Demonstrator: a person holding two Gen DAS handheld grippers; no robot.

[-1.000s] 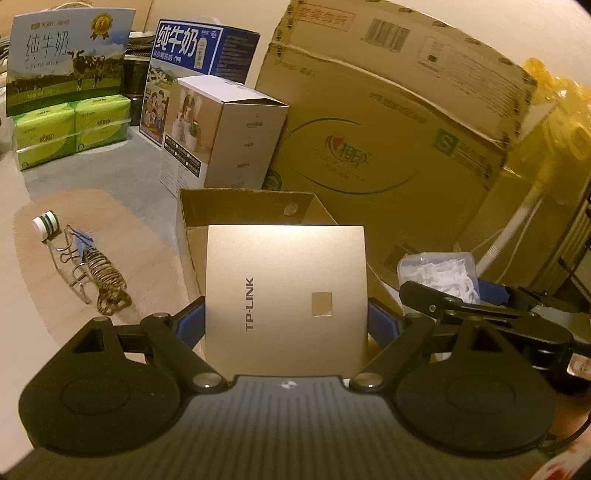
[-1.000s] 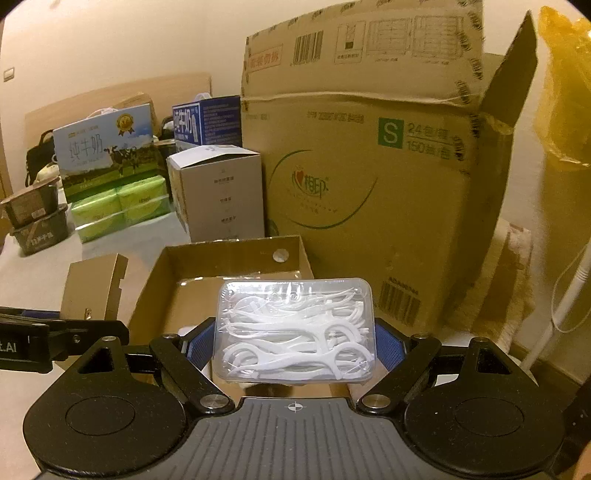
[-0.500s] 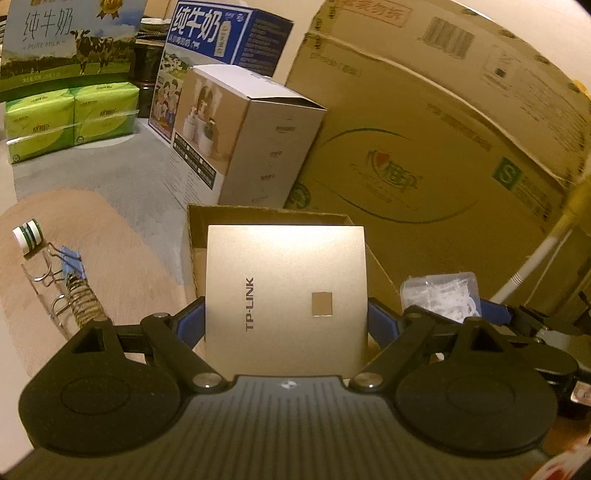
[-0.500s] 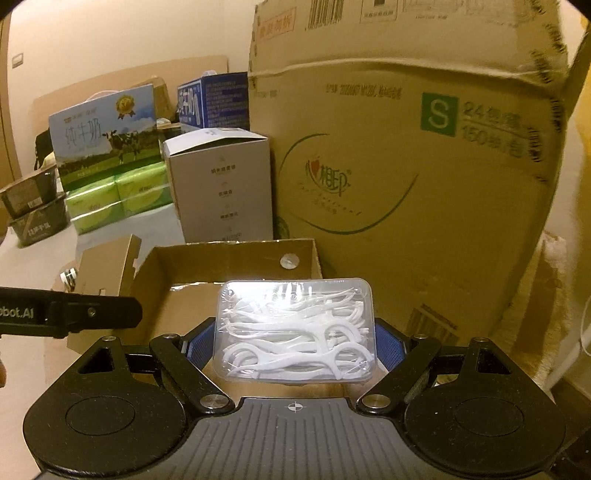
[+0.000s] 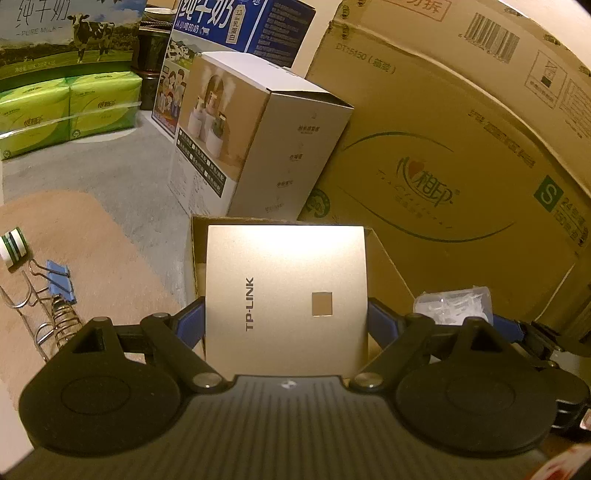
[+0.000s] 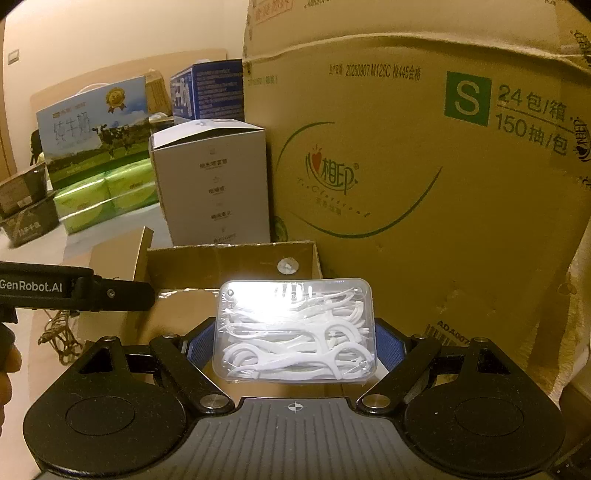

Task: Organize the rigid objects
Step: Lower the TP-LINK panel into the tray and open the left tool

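My left gripper (image 5: 286,317) is shut on a flat gold TP-LINK box (image 5: 286,295), held by its two sides above the near part of an open brown cardboard box (image 5: 384,258). My right gripper (image 6: 293,343) is shut on a clear plastic case of white floss picks (image 6: 295,328), also over the open cardboard box (image 6: 229,264). In the left wrist view the floss case (image 5: 454,304) shows at the right. In the right wrist view the gold box (image 6: 118,254) and the left gripper's arm (image 6: 74,288) show at the left.
A big tissue carton (image 5: 461,166) rises right behind the open box, with a white humidifier box (image 5: 258,136) to its left. Milk cartons (image 5: 236,29) and green tissue packs (image 5: 70,107) stand farther back. On the mat (image 5: 85,236) lie a blue binder clip (image 5: 59,280), a wire stand and a small tape roll (image 5: 13,247).
Both grippers have moved forward and a little down toward the open box and the big carton, which now look larger. Each keeps its grip unchanged.
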